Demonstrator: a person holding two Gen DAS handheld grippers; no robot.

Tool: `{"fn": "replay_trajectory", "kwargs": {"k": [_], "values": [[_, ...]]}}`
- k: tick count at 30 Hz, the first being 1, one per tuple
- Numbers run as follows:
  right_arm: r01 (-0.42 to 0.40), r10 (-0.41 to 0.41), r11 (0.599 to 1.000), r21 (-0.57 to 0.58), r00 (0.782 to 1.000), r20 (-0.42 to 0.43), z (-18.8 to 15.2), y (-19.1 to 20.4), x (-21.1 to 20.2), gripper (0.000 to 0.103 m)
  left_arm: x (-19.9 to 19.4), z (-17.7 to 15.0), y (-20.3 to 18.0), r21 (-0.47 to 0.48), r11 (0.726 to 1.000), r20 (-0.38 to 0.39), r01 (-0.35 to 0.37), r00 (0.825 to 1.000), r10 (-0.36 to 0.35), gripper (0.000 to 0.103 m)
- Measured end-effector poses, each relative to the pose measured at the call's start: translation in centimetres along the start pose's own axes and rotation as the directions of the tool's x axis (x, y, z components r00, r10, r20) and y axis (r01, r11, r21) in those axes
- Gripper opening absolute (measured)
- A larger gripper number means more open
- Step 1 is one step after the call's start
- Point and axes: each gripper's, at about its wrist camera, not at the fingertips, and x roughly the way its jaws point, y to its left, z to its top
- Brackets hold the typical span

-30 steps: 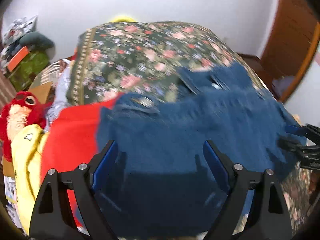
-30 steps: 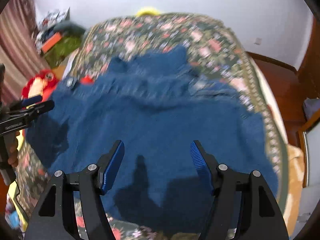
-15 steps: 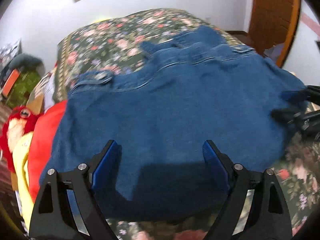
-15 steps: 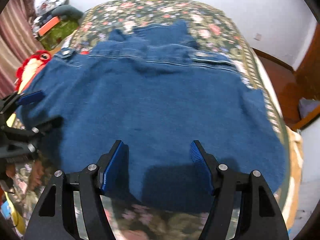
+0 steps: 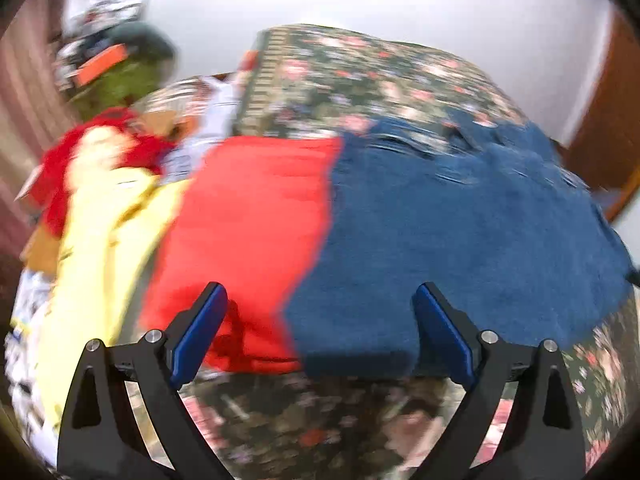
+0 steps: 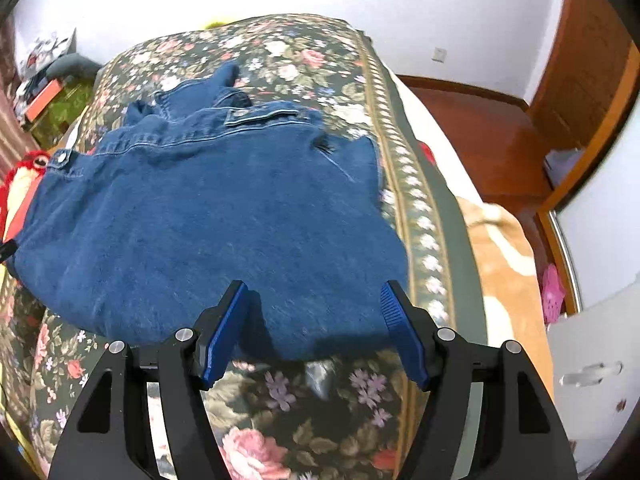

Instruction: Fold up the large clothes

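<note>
A blue denim garment [image 6: 208,220] lies spread flat on the floral bedspread [image 6: 304,52], collar and buttoned pockets at the far end. My right gripper [image 6: 314,320] hovers open over its near right hem, with nothing pinched between the blue pads. The left wrist view is blurred. There my left gripper [image 5: 320,320] hangs over the near edge where the denim [image 5: 460,248] meets a red cloth [image 5: 248,232]. Its jaws are opening and the pads press on nothing.
A yellow cloth [image 5: 92,240] and a red plush toy [image 6: 36,160] lie left of the red cloth. A cluttered pile [image 5: 116,64] stands at the back left. A beige blanket [image 6: 500,248] hangs off the bed's right side, near a wooden door [image 6: 580,60].
The left gripper has swung left, from over the denim's middle to its seam with the red cloth, and its jaws stand wider. The right gripper has shifted right towards the denim's right hem.
</note>
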Motion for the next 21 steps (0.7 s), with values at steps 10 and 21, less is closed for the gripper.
{"fn": "replay_trajectory", "kwargs": {"k": [10, 21], "values": [[-0.137, 0.136, 0.989, 0.048, 0.991, 0.015, -0.1, 2.6, -1.0, 0.065, -3.1, -2.8, 5.7, -0.355, 0.915, 0.068, 0.194, 0.981, -0.182, 0.096], [-0.188, 0.187, 0.981, -0.052, 0.982, -0.035, -0.6, 7.0, 0.3, 0.065, 3.0, -4.9, 0.5, -0.506, 0.716, -0.052, 0.48, 0.812, -0.581, 0.085]]}}
